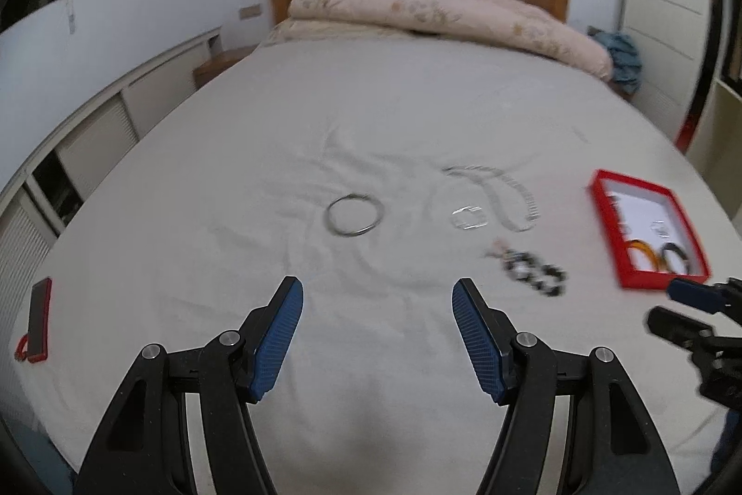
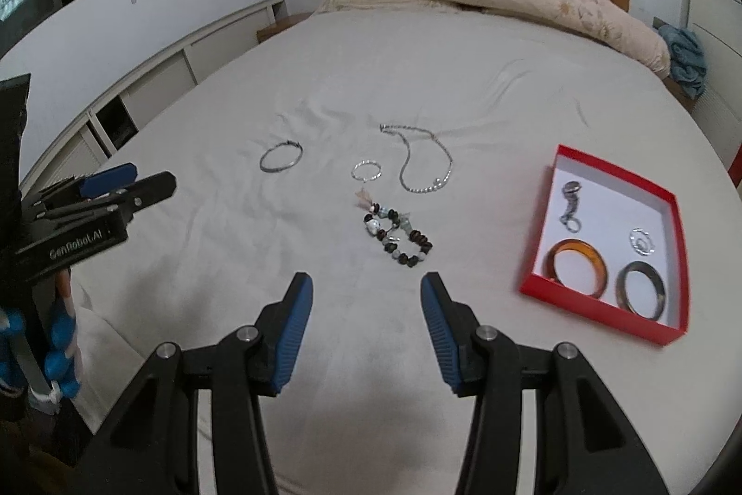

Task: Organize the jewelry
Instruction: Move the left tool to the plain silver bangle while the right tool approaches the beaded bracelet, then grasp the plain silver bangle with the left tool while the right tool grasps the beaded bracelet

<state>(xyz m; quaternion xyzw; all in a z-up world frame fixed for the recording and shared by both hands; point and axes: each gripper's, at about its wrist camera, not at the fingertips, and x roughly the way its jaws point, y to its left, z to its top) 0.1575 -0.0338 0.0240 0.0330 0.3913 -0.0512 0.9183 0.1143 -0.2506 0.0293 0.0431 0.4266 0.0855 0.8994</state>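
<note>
Left wrist view: the left tongs (image 1: 378,293) gape empty over the bed (image 1: 259,151); a silver bangle (image 1: 355,214) lies at twelve o'clock. Right wrist view: the right tongs (image 2: 366,286) stand apart, empty, a beaded bracelet (image 2: 399,237) at twelve, the red box (image 2: 668,263) at two.

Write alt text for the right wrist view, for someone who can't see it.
An open hand-held gripper points down at a white bed where a beaded bracelet, silver bangle, small silver bracelet and chain necklace lie loose. At right, a red box holds an amber bangle, a dark bangle and smaller pieces.
</note>
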